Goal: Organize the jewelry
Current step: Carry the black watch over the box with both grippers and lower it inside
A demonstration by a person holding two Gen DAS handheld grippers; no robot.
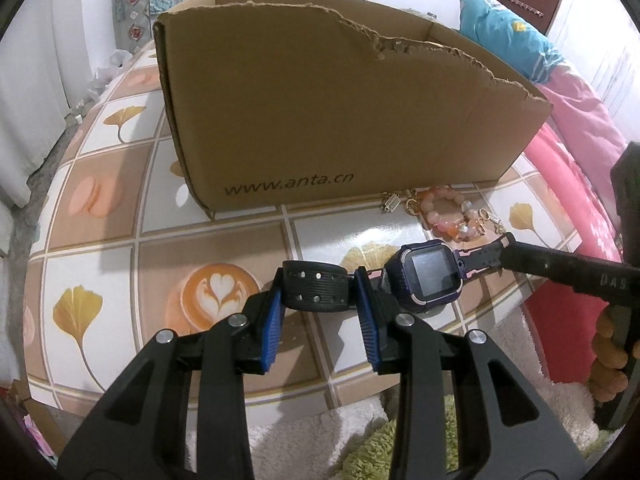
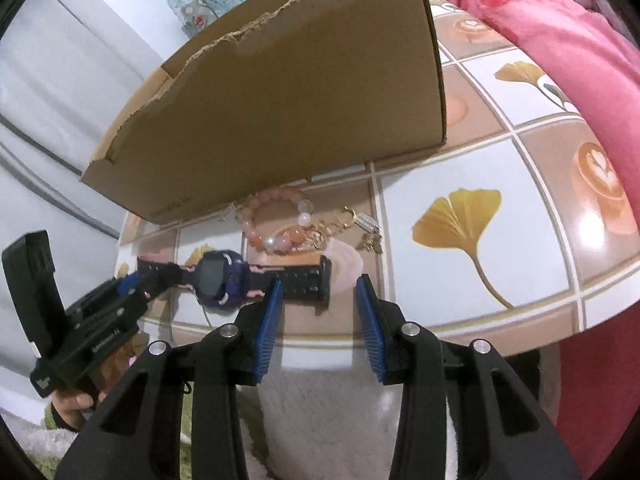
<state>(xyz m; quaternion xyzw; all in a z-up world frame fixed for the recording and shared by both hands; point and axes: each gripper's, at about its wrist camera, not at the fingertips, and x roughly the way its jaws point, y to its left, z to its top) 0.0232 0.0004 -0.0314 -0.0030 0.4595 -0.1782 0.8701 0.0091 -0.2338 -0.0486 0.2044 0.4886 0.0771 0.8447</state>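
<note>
centrally, left gripper (image 1: 320, 298) clamped on black strap of purple smartwatch (image 1: 430, 276); right gripper (image 2: 319, 292) part-open, holding nothing, beside other strap end, bead bracelet (image 2: 276, 220) near torn cardboard box (image 1: 340, 112) on tiled tabletop (image 1: 120, 216)

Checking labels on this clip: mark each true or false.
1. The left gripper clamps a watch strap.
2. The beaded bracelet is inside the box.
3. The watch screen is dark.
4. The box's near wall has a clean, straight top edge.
1. True: the left gripper has its pads on both sides of the watch strap.
2. False: the beaded bracelet lies on the table, in front of the cardboard box.
3. True.
4. False: that edge is ragged and torn.
</note>
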